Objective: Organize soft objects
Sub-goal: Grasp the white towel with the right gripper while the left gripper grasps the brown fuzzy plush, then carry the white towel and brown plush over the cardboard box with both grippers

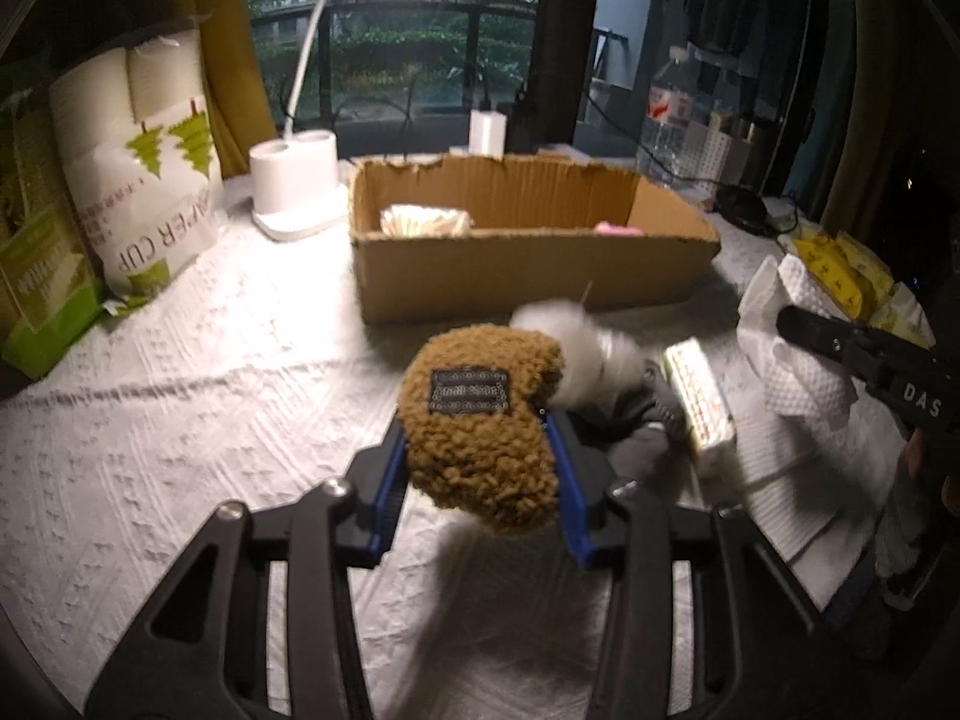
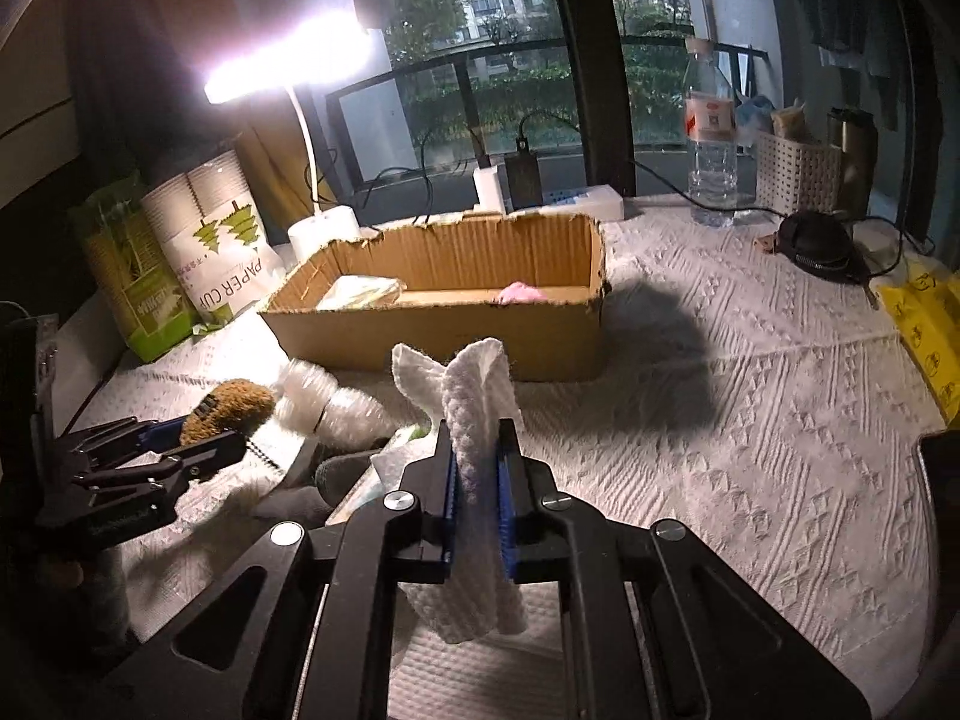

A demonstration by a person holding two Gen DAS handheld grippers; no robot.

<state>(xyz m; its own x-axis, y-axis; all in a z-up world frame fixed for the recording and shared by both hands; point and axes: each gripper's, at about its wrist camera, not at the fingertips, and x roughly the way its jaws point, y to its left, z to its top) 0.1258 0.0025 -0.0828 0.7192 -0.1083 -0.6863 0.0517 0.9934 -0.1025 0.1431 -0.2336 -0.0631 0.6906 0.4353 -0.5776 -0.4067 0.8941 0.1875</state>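
A brown fuzzy plush piece (image 1: 480, 450) with a black label hangs clear of the white tablecloth, and my left gripper (image 1: 474, 426) is shut on it, blue pads against both its sides. The right wrist view shows the same plush piece (image 2: 234, 402) and left gripper (image 2: 198, 435) at the lower left. My right gripper (image 2: 477, 429) is shut on a white textured cloth (image 2: 474, 384), which sticks up past the fingertips and droops behind them. An open cardboard box (image 1: 528, 276) stands beyond both grippers, with a pale packet (image 1: 426, 219) and a pink item (image 1: 618, 229) inside.
Between the grippers lie a crumpled clear bottle (image 2: 336, 402), a small carton (image 1: 702, 402) and a dark grey cloth (image 1: 642, 450). A lamp base (image 1: 294, 180) and a paper cup pack (image 1: 138, 168) stand at the left. A water bottle (image 2: 711, 132), a basket (image 2: 798, 171) and yellow packets (image 2: 930, 324) are at the right.
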